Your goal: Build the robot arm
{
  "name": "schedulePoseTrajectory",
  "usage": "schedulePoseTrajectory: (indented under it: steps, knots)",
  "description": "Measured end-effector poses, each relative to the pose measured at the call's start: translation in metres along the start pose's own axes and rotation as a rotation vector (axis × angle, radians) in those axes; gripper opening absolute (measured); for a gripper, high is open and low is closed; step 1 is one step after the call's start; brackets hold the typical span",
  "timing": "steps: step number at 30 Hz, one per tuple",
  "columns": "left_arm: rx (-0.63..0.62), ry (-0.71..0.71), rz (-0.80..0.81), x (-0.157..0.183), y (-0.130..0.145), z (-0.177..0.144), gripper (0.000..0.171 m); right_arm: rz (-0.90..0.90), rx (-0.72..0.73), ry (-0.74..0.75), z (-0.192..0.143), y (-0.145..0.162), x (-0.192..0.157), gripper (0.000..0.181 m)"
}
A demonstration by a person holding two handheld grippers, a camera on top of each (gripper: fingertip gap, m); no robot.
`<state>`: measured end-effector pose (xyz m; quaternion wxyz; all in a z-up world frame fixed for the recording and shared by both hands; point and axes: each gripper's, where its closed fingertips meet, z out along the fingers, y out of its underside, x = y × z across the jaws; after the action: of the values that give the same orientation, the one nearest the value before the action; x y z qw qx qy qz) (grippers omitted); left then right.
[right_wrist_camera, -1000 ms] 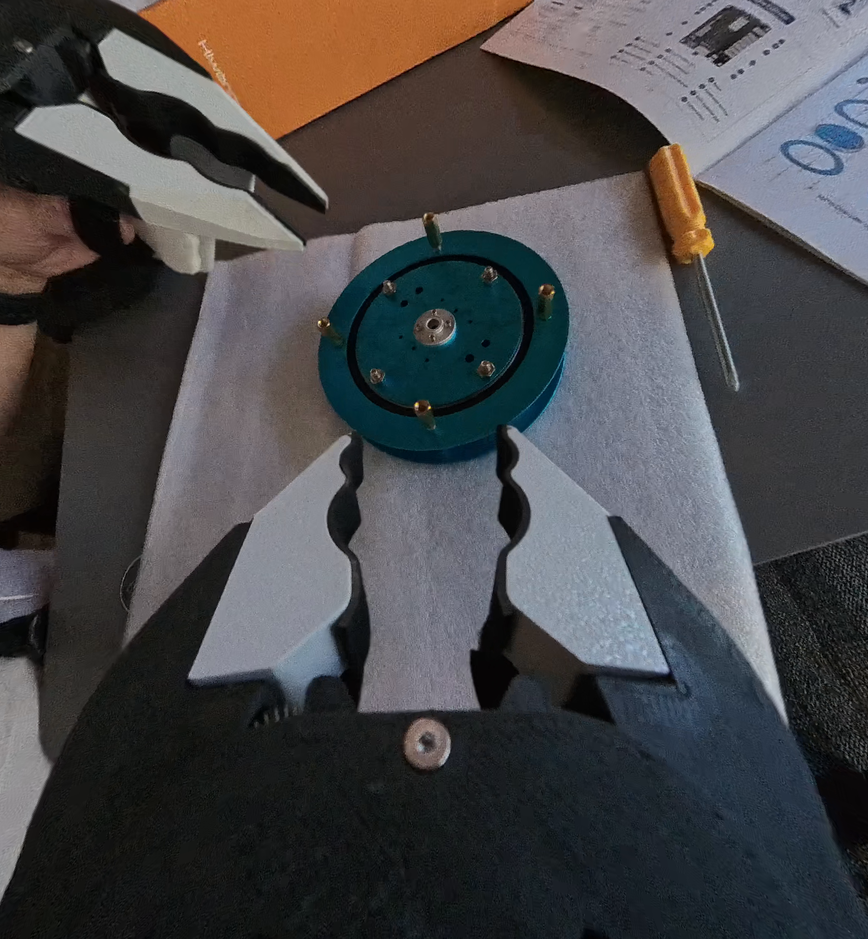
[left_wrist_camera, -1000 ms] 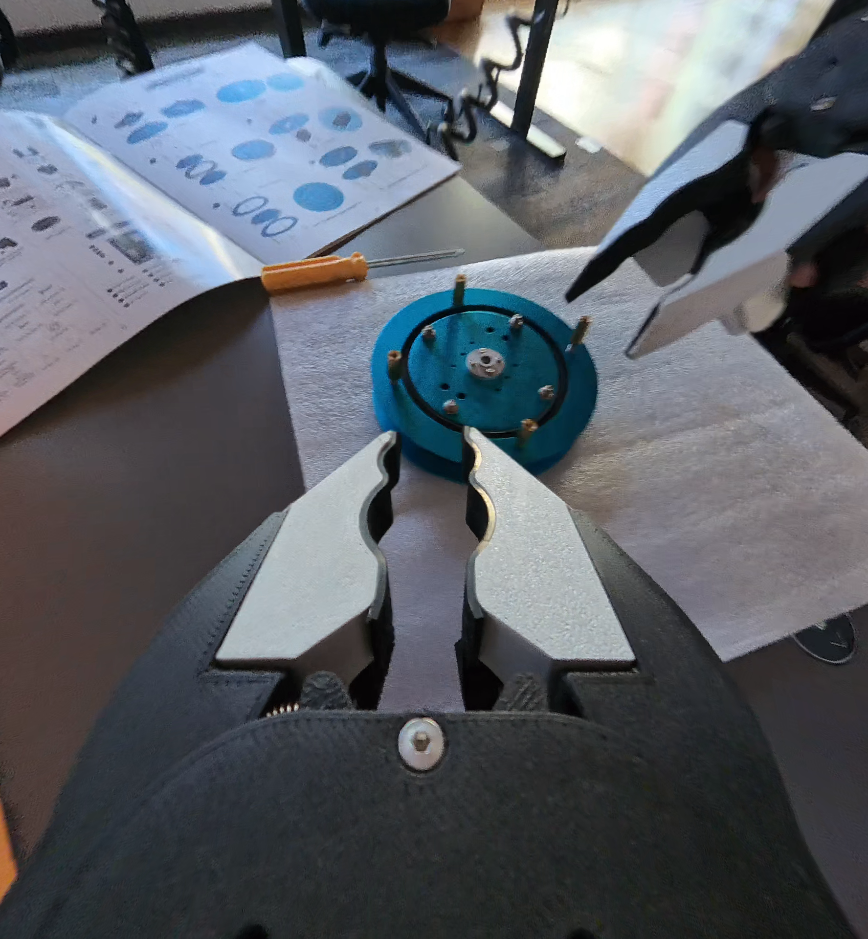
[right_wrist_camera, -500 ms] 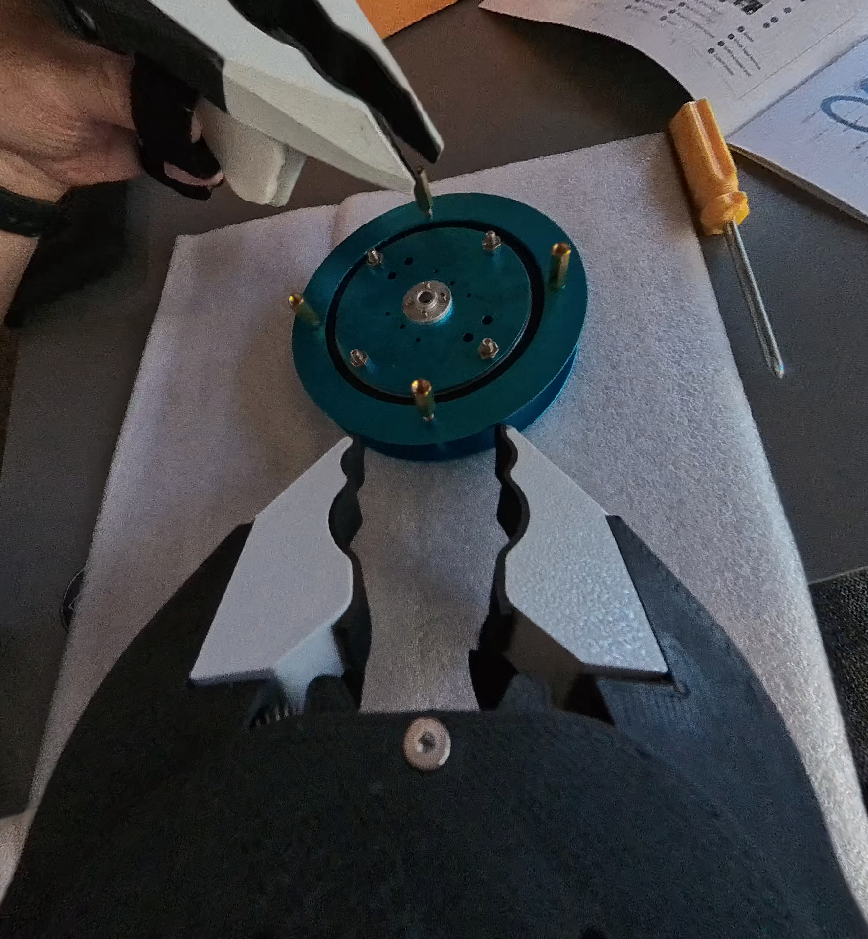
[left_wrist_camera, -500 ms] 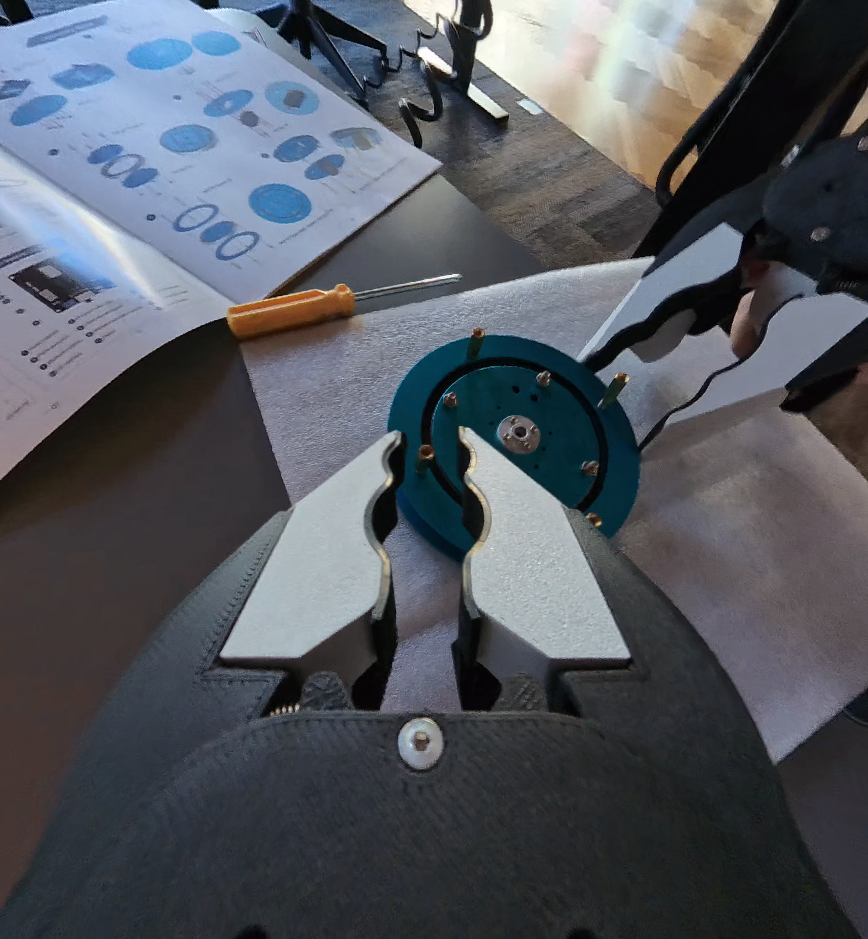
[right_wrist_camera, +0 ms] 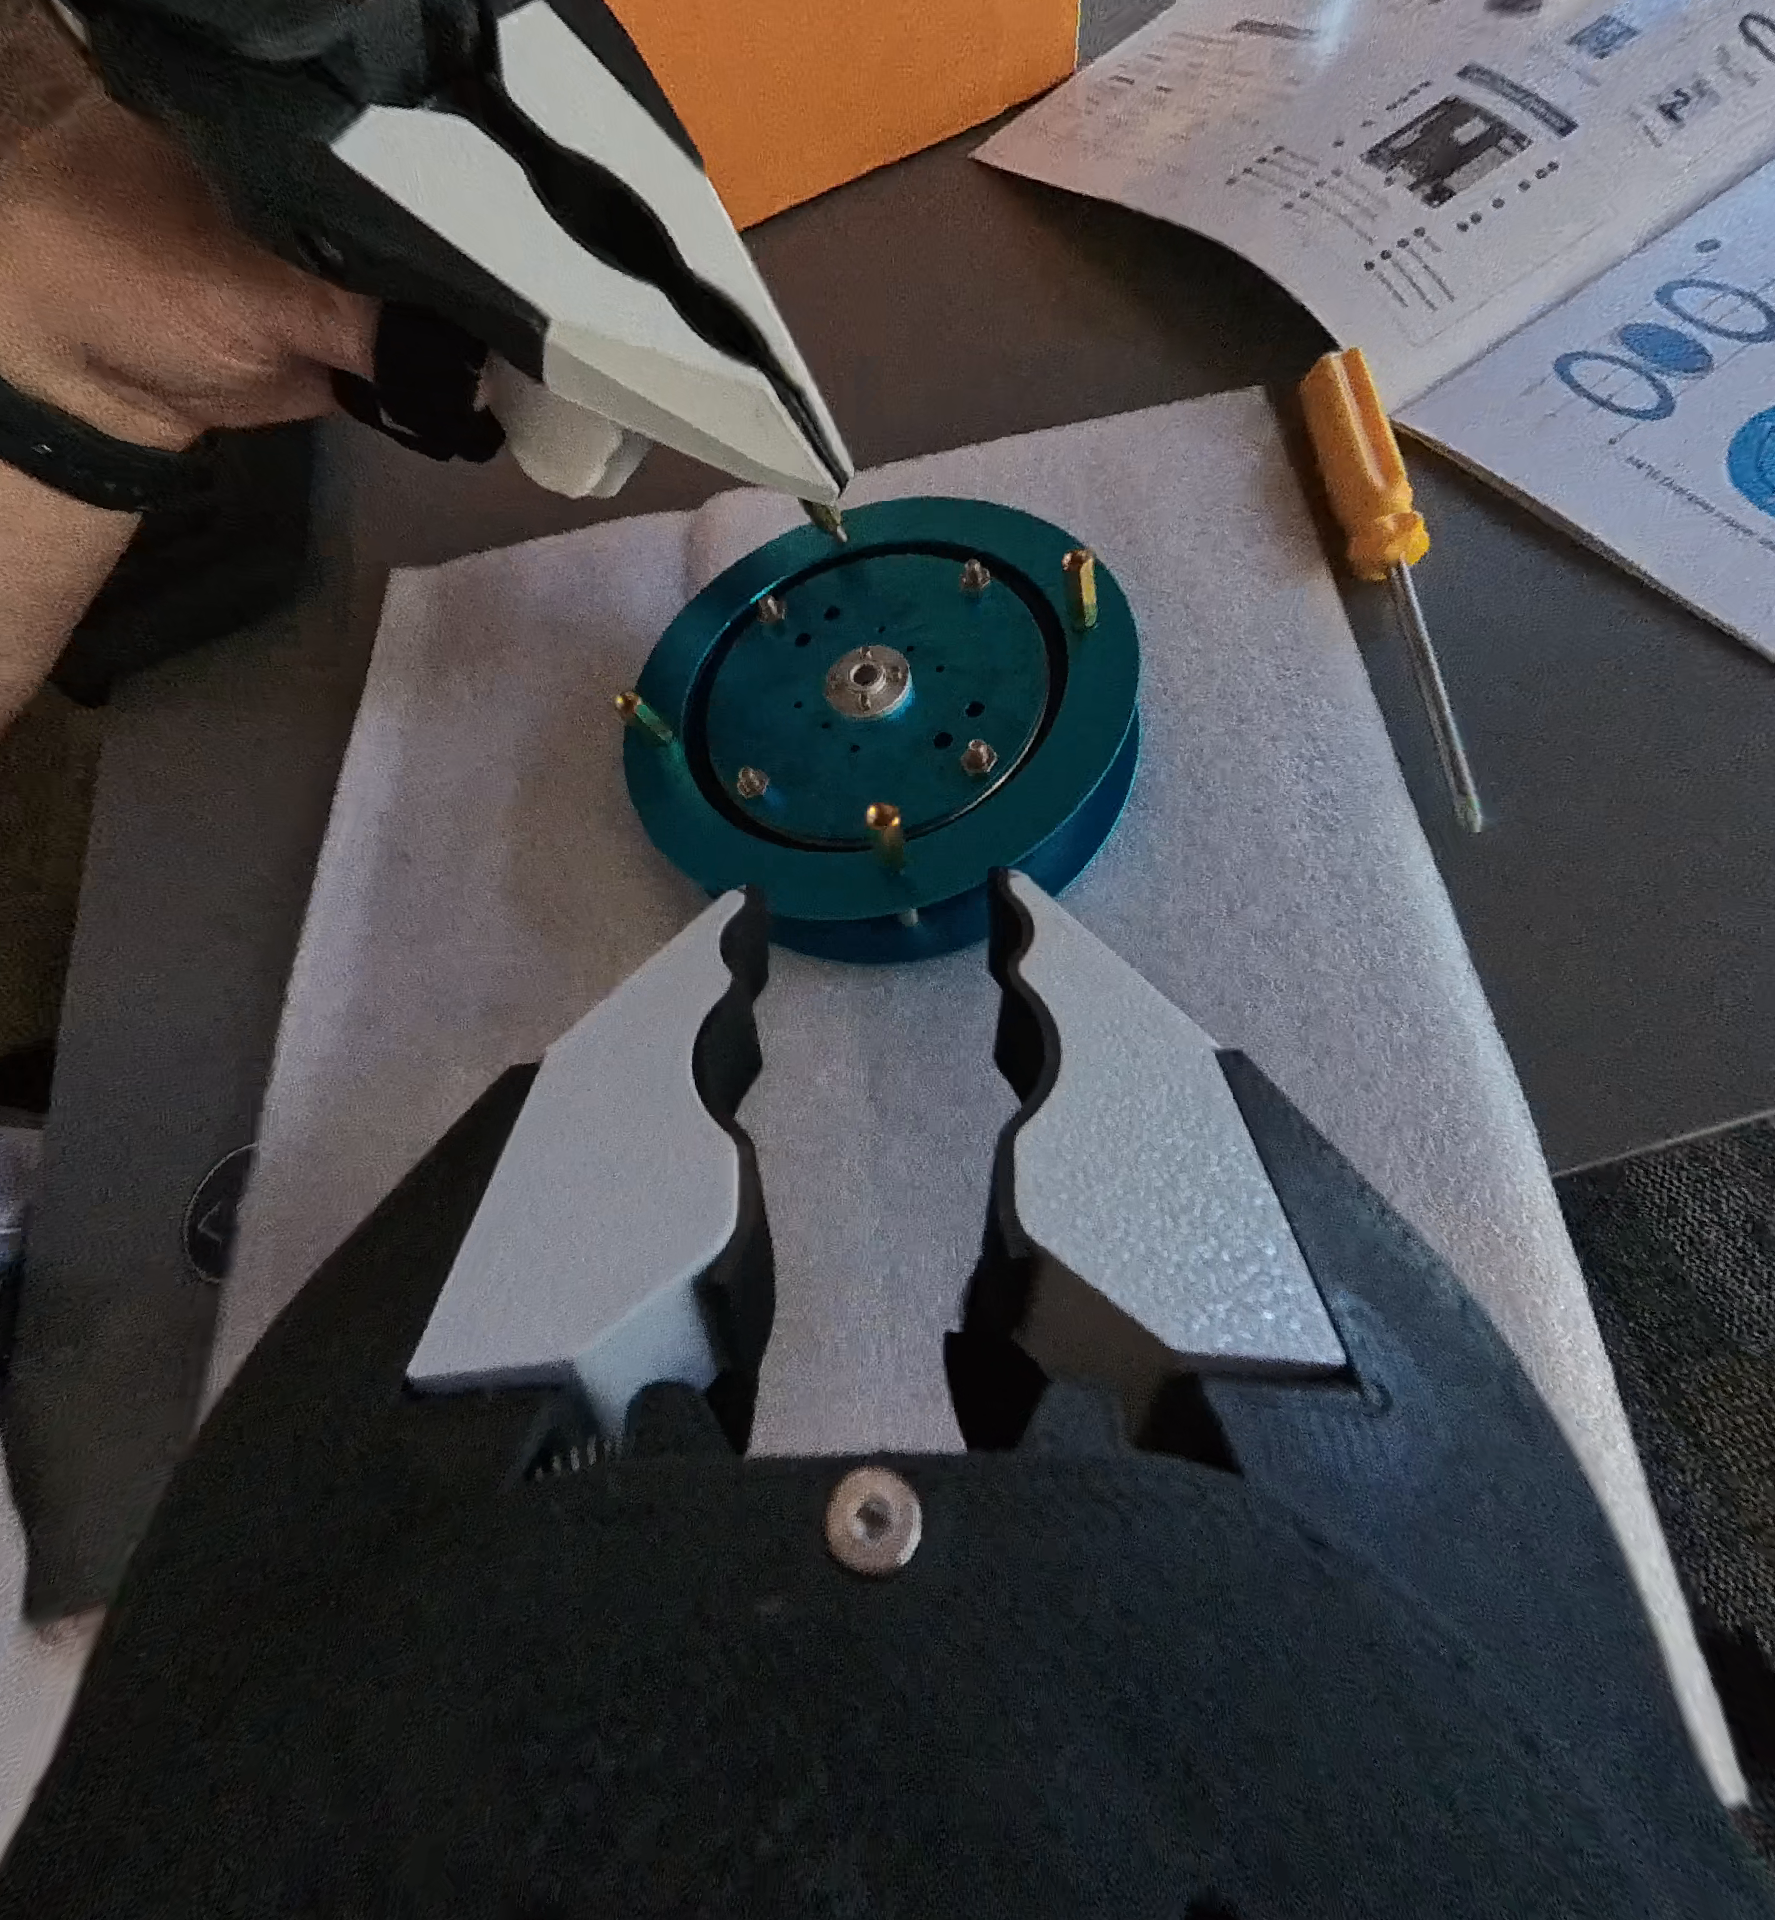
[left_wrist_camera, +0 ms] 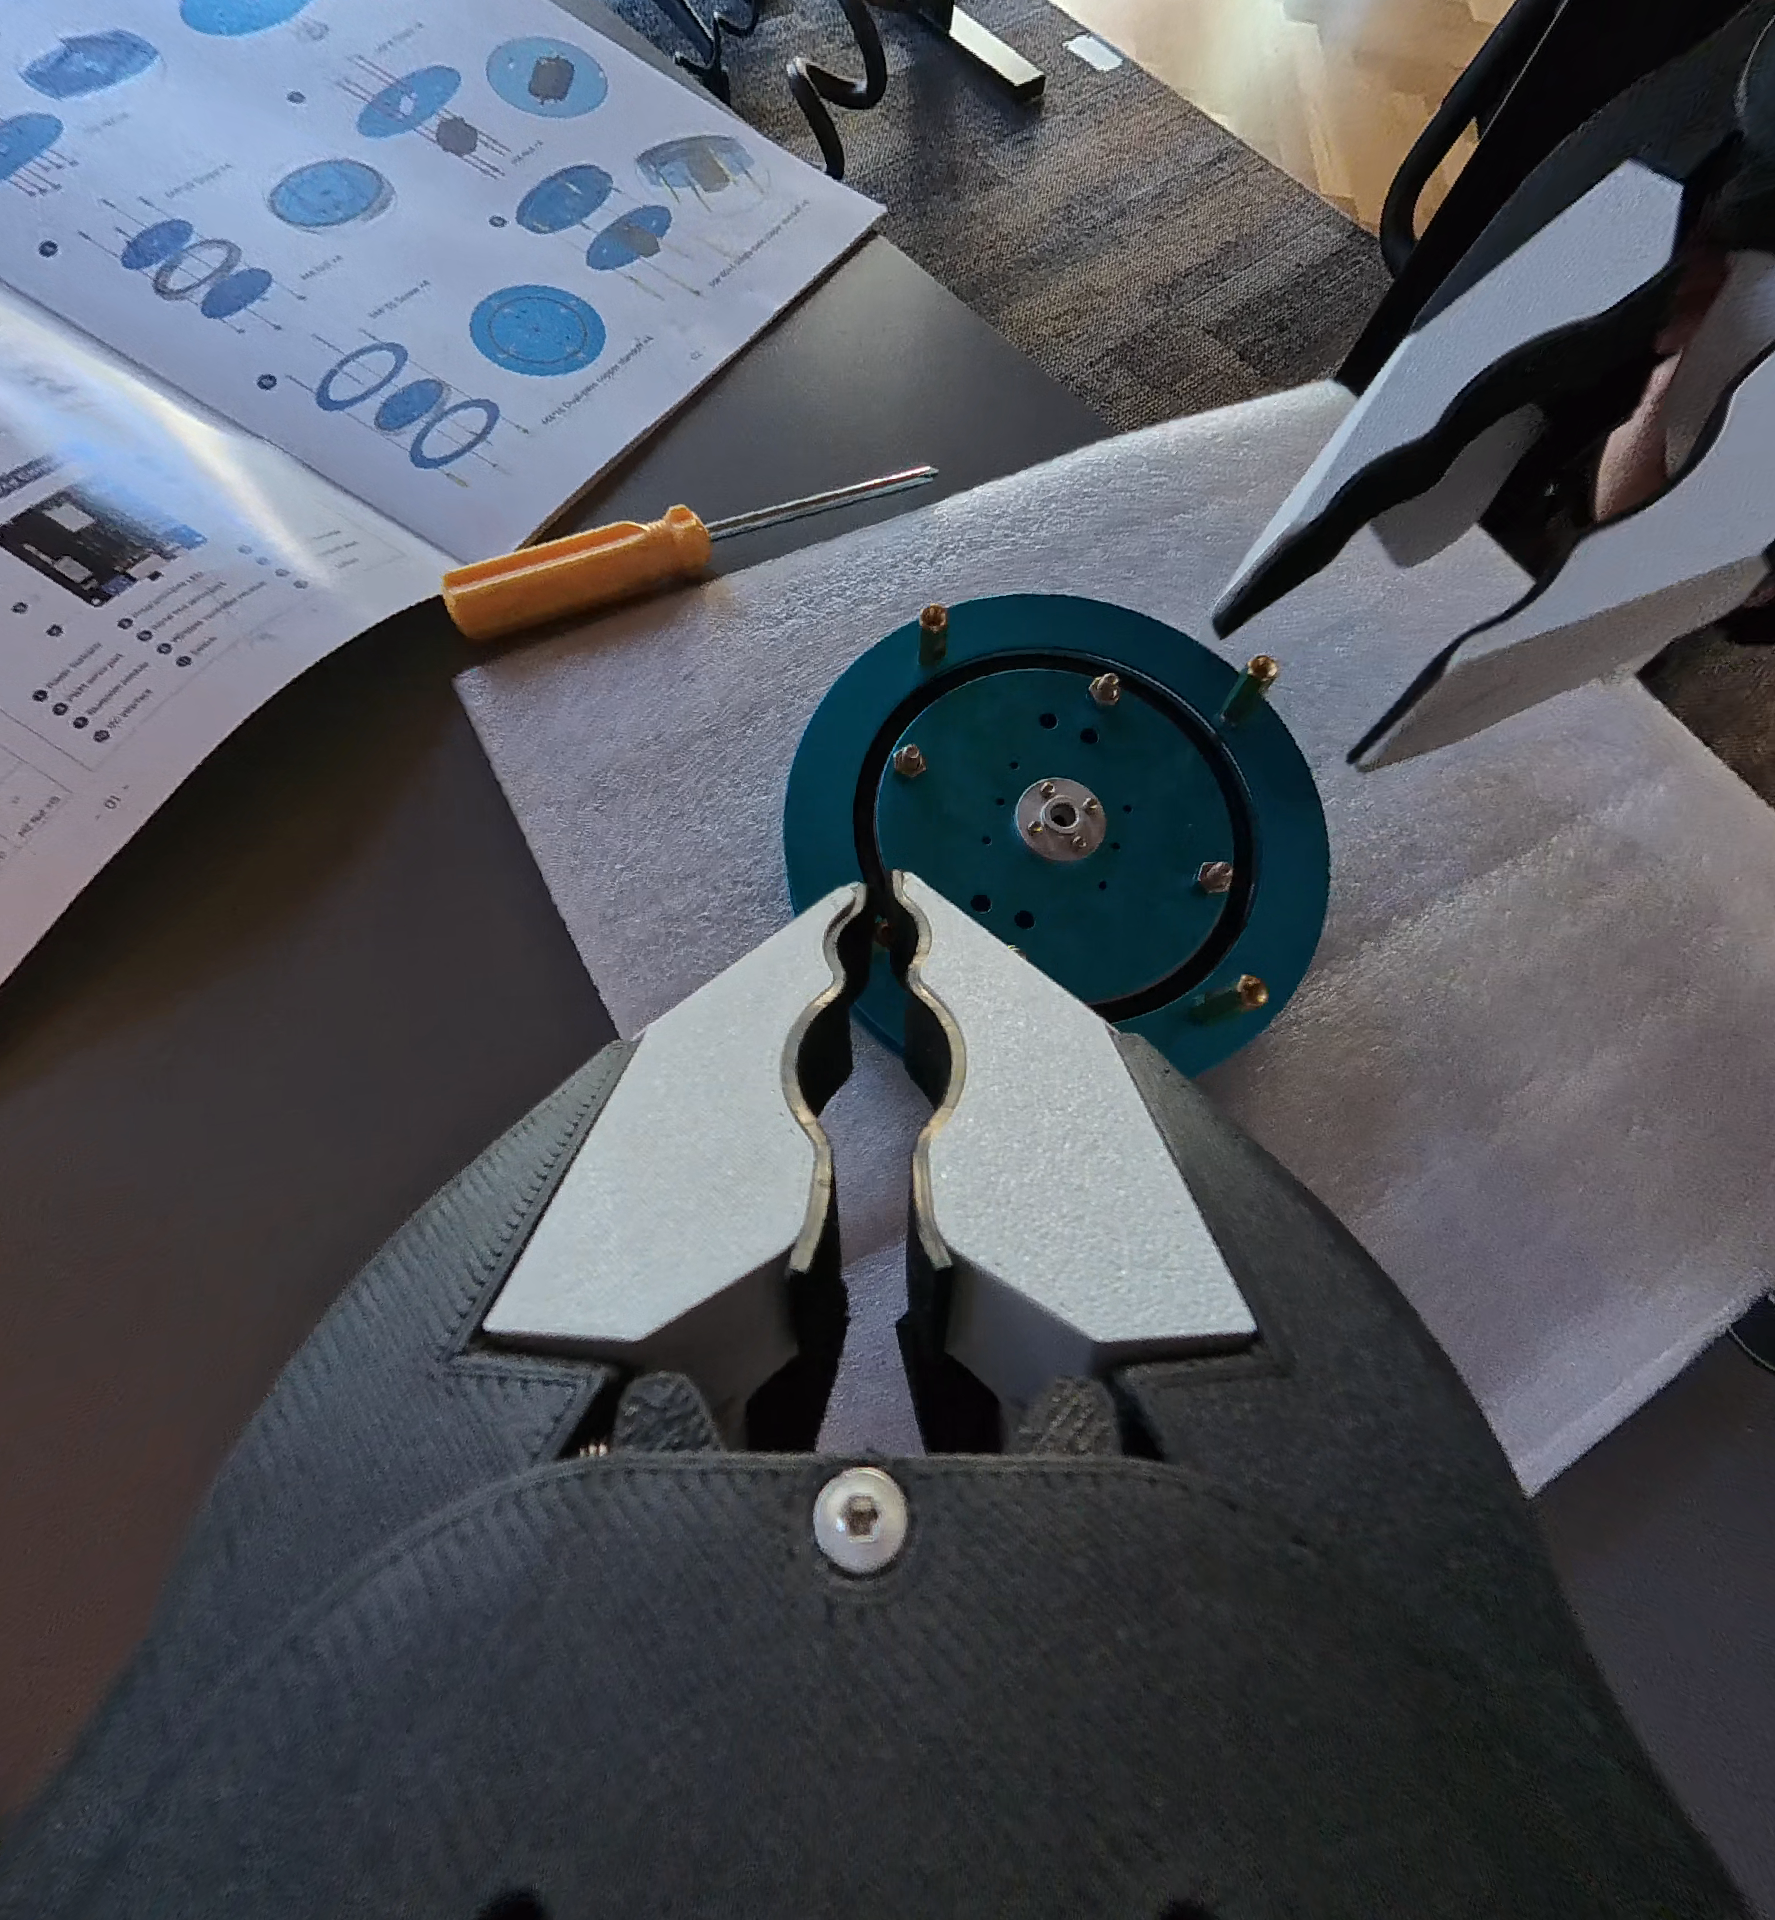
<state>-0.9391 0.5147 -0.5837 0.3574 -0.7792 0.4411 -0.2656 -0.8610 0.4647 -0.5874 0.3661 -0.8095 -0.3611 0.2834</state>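
Our left gripper [left_wrist_camera: 875, 902] has its fingers pinched on a brass standoff [right_wrist_camera: 823, 517] at the rim of the blue disc [left_wrist_camera: 1122, 831], centre frame on white foam [left_wrist_camera: 1485, 987]; our right gripper [right_wrist_camera: 870, 896] hovers just beside the disc, fingers apart; an orange screwdriver [left_wrist_camera: 592, 566] lies on the desk [left_wrist_camera: 187, 1039], upper left
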Motion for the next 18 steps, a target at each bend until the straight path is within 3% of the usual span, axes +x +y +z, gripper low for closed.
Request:
schedulePoseTrajectory:
  steps: [4, 7, 9, 18]
  knots:
    - [-0.012, -0.002, -0.004, 0.001, 0.0, -0.003, 0.0, 0.049, 0.067, -0.063, -0.005, -0.015, -0.003, 0.031]
    - [-0.014, -0.009, -0.008, 0.002, 0.001, -0.004, 0.0, 0.032, -0.001, -0.05, 0.007, -0.005, 0.004, 0.023]
    - [-0.007, -0.002, -0.012, 0.004, 0.0, -0.006, 0.0, 0.004, -0.02, -0.046, 0.01, -0.002, 0.007, 0.005]
    - [0.007, 0.022, -0.044, 0.018, 0.008, -0.013, 0.0, 0.026, 0.003, -0.099, 0.013, -0.015, 0.023, 0.004]
